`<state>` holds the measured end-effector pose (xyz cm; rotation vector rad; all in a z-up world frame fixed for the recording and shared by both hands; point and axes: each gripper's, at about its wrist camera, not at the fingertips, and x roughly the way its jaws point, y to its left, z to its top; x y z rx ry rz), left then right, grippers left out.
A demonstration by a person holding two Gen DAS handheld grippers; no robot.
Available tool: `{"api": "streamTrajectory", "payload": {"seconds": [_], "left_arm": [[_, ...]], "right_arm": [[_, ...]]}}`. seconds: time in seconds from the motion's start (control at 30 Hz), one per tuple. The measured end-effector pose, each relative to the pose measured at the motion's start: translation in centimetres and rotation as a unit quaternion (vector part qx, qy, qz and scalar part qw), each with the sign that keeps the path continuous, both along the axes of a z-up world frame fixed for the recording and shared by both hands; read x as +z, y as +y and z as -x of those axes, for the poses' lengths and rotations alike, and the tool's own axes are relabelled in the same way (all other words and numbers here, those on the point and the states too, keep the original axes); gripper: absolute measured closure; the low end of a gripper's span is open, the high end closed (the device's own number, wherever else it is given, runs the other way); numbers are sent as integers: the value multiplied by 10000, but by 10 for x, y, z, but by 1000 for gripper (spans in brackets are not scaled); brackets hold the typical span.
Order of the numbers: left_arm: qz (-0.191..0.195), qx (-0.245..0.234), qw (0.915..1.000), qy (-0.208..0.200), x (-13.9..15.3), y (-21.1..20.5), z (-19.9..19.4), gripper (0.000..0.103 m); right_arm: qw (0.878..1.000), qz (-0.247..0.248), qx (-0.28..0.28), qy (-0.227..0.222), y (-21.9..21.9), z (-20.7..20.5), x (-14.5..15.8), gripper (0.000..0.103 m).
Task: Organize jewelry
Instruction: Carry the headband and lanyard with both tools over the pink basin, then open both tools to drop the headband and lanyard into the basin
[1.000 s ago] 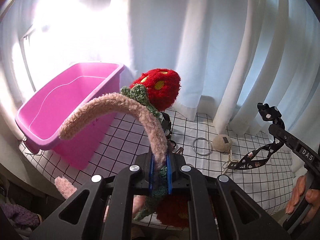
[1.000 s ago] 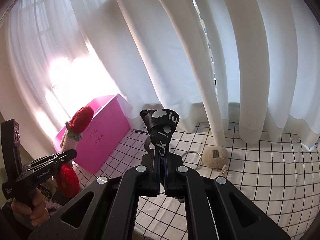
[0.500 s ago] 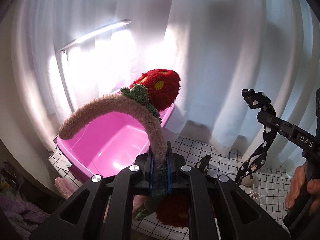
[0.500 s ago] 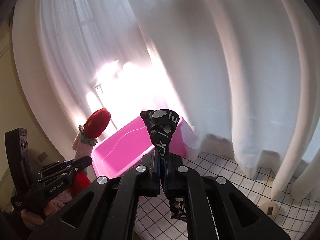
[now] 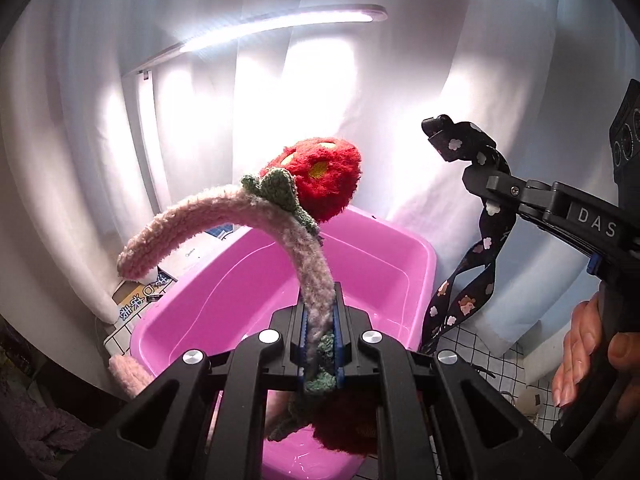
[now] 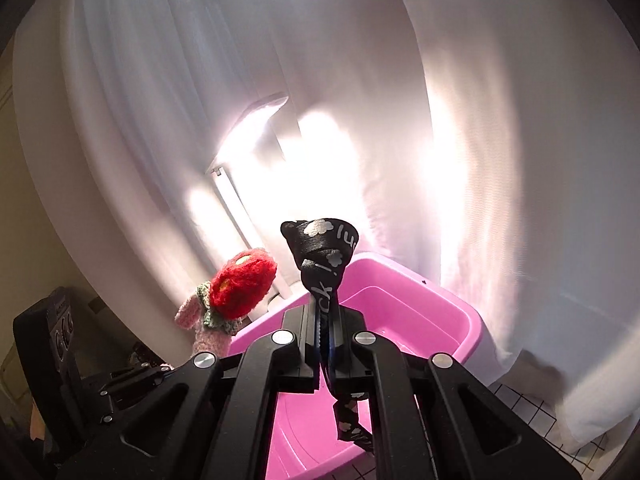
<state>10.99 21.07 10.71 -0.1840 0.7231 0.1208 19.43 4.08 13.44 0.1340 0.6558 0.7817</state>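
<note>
— Left gripper [image 5: 318,322]?
— Clamped on one fuzzy pink headband [image 5: 280,232], frame centre, above one pink tub [image 5: 400,264].
— Right gripper [image 6: 326,320]?
— Pinching one black patterned ribbon [image 6: 324,256], centre, over that tub.

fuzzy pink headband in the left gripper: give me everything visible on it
The headband is a curved band covered in fuzzy pale-pink plush. A red plush strawberry with yellow spots and green knitted leaves sits near its crown; a second red plush piece hangs below the jaws, partly hidden. The left gripper is shut on the band, its blue pads pressing both sides. The band arches up and left, one end free in the air, over the empty pink tub. Nothing else visibly touches it.
</note>
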Motion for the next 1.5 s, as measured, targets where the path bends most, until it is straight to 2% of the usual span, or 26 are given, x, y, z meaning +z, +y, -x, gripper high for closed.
{"api": "streamTrajectory", "payload": {"seconds": [0.23,0.3,0.4,0.6,0.7,0.77,0.93,1.07,1.2,1.23,1.27,1.3,1.33,1.37,1.4,1.43,1.5], "left_arm": [[268,-36,9962,826,-54,18,-36,93],[362,-70,9942,1008,-66,22,-43,93],[322,-78,9937,1067,-72,26,-49,93],[410,-64,9935,1057,-70,36,-59,93],[458,-48,9928,1103,-72,36,-61,93],[474,-40,9924,1139,-73,37,-61,93],[570,-11,9893,1346,-82,37,-64,93],[626,-10,9849,1614,-94,35,-68,93],[757,60,9752,2077,-111,39,-75,90],[778,94,9723,2201,-115,41,-76,87],[799,132,9693,2320,-118,43,-76,81],[818,179,9668,2414,-121,44,-77,74],[809,236,9661,2442,-122,46,-76,57],[771,296,9671,2407,-120,47,-75,36],[725,371,9690,2333,-118,48,-73,27],[686,435,9715,2229,-114,49,-71,23],[637,470,9725,2191,-110,50,-70,23]], "right_arm": [[9952,634,55,737,54,-55,-58,100],[9949,614,68,799,58,-63,-63,100],[9959,472,77,764,60,-68,-52,100],[9991,172,192,341,63,-69,0,100],[9991,197,189,323,66,-75,5,100],[9983,290,136,494,67,-83,-9,100],[9910,713,51,1128,72,-98,-65,100],[9772,1146,-15,1784,79,-113,-108,100],[9598,1618,56,2294,86,-121,-136,100],[9561,1707,59,2381,87,-122,-140,96],[9528,1767,46,2468,87,-122,-143,82],[9504,1805,23,2534,87,-123,-144,60],[9504,1806,-1,2534,87,-123,-144,54],[9523,1784,-15,2476,86,-123,-143,54],[9530,1806,-44,2431,85,-122,-141,54],[9535,1823,-69,2398,85,-122,-140,54],[9551,1797,-73,2356,85,-122,-139,54]]}}
